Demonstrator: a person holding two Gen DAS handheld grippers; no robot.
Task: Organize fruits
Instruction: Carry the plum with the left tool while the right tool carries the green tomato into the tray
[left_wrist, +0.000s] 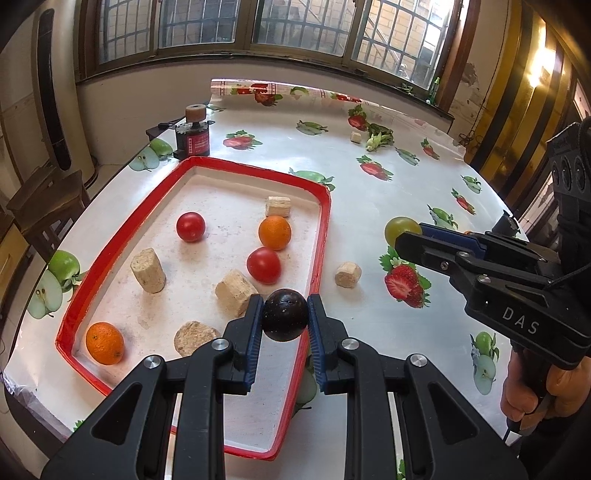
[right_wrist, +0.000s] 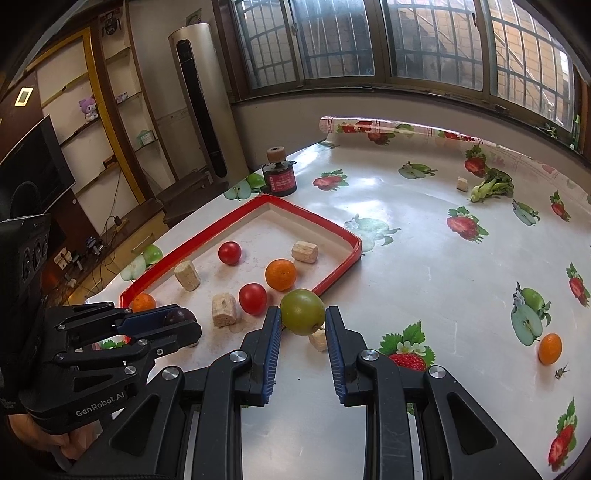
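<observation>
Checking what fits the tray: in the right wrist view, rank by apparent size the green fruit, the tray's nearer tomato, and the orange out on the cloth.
1. Green fruit, though nearest the camera.
2. Nearer tomato and lone orange: look alike, unranked.

three oranges (right_wrist: 280, 274), two tomatoes (right_wrist: 229, 253), one plum (left_wrist: 285, 314), six corks (left_wrist: 148, 270)

White letters "DAS" stand on the black body of the right gripper (left_wrist: 408, 236), and "GenRobot.AI" is printed on the body of the left gripper (right_wrist: 184, 319). The red label on the dark bottle (right_wrist: 280, 177) by the table's far left corner is too small to read.
</observation>
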